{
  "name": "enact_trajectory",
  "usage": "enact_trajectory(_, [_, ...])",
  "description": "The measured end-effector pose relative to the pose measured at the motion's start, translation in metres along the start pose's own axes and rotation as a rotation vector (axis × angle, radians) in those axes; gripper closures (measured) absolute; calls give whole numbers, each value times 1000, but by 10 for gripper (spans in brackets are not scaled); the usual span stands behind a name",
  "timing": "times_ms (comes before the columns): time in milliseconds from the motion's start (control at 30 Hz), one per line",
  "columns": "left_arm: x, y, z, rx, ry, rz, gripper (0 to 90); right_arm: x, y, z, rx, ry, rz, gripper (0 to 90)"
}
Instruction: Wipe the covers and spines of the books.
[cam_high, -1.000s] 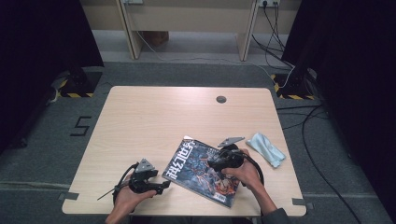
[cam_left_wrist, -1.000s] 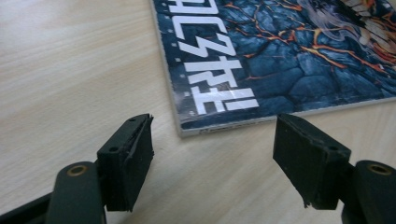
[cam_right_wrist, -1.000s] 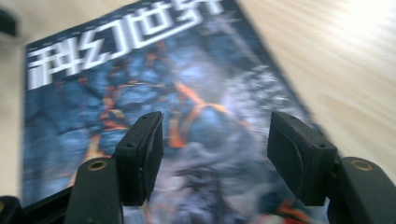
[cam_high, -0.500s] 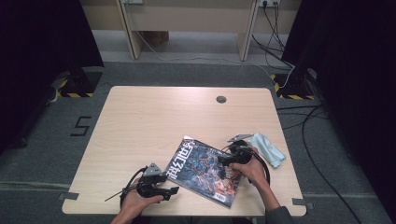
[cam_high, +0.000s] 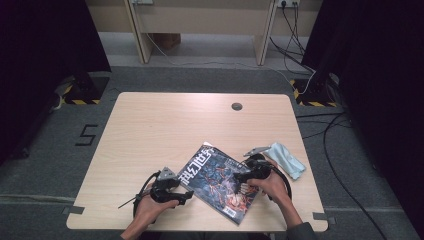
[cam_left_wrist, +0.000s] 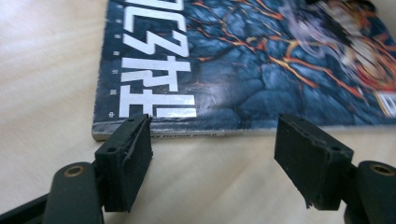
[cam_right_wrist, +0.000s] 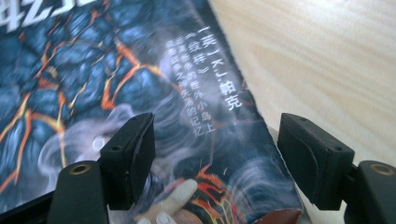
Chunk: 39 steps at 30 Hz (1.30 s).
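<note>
Keep both pairs of jaws apart, left gripper (cam_high: 187, 196) low at the near-left spine of the magazine (cam_high: 220, 182), right gripper (cam_high: 239, 176) above its right edge, then close gently.

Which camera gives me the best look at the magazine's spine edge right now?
The left gripper view: the magazine lies flat with its spine edge running straight across, just beyond the open left gripper. The high view shows the whole magazine small and angled on the table. The right gripper view shows its opposite cover edge.
</note>
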<state>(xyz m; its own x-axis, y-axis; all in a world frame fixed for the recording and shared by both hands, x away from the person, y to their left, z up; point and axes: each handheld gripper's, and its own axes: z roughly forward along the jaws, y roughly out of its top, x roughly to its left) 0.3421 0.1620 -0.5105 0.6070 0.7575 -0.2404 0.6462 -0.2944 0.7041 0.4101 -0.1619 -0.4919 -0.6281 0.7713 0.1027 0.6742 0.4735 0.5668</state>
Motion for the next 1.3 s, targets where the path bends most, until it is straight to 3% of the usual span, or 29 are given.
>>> enact_trajectory(200, [9,18,16,-6,63,3,251,3,-15,-9,8,39,-14,305])
enact_trajectory(433, [16,33,32,-22,100,4,245,12,-27,-16,8,82,-19,310])
enact_trajectory(633, [17,41,40,-30,118,12,243,17,-34,-22,0,82,-30,331])
enact_trajectory(733, [15,38,36,-31,92,7,265,17,-34,-22,-24,85,-10,340])
enact_trajectory(933, [-6,23,23,-1,41,52,273,15,-35,-20,-31,61,-11,346])
enact_trajectory(1200, [-24,7,11,35,-9,91,286,13,-35,-19,-42,67,-14,354])
enact_trajectory(1300, [-28,2,8,36,-33,80,293,15,-35,-19,-39,79,-9,352])
